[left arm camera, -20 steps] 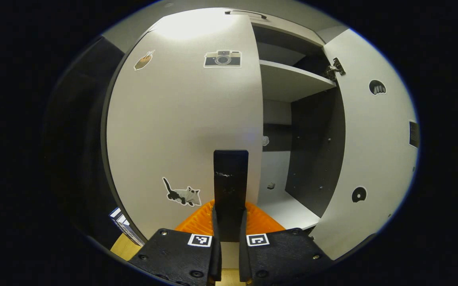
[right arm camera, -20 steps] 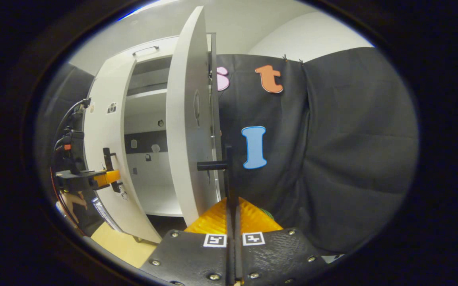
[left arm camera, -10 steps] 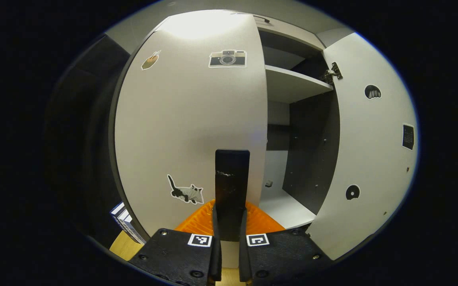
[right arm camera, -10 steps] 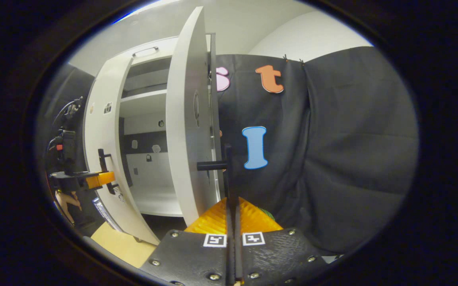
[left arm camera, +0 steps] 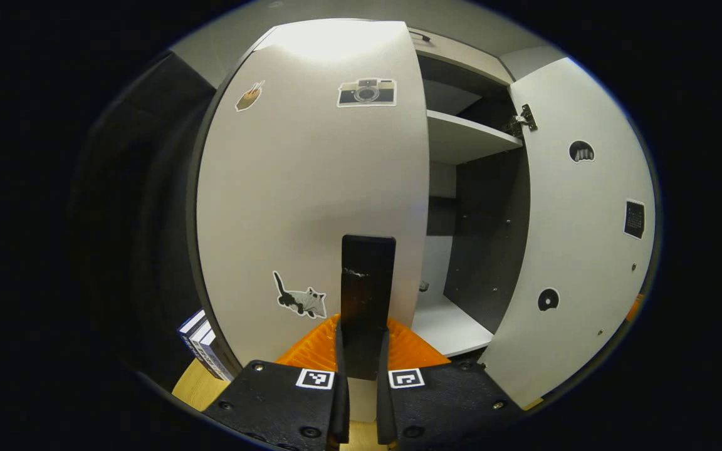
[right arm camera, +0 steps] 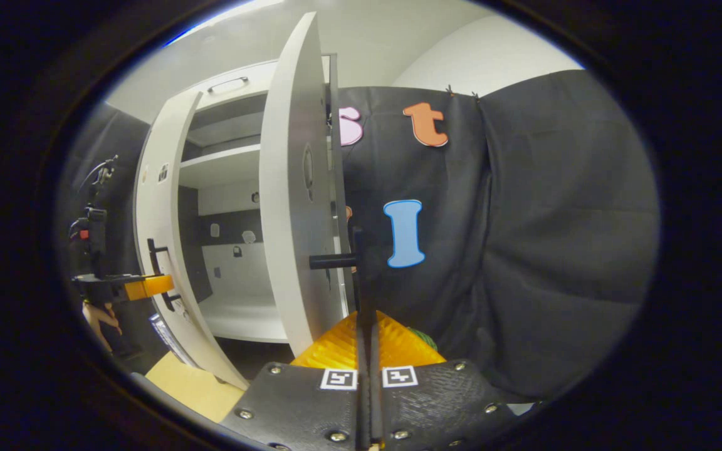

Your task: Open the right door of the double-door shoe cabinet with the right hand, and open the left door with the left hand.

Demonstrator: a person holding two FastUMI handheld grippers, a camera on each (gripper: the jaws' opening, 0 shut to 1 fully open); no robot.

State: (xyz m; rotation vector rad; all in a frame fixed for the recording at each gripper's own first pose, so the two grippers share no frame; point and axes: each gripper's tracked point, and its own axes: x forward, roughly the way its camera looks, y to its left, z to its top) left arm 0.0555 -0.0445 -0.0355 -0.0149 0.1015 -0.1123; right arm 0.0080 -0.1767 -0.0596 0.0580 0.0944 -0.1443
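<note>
Left gripper (left arm camera: 361,338) pinching left door (left arm camera: 311,188) handle (left arm camera: 367,275); right gripper (right arm camera: 366,341) pinching right door (right arm camera: 292,207) handle (right arm camera: 356,263)

left door (left arm camera: 311,188): off-white, with a black-and-white cat sticker (left arm camera: 301,300), a grey-and-black camera sticker (left arm camera: 366,93) and a brown sticker (left arm camera: 249,98)
right door (left arm camera: 577,232): off-white, with small black stickers
door handle (left arm camera: 367,294): black
cabinet interior (left arm camera: 486,232): dark grey side wall, white shelf (left arm camera: 467,134) and white bottom board
floor (right arm camera: 192,388): pale yellow wood tone
books (left arm camera: 201,341): white and dark blue covers
</note>
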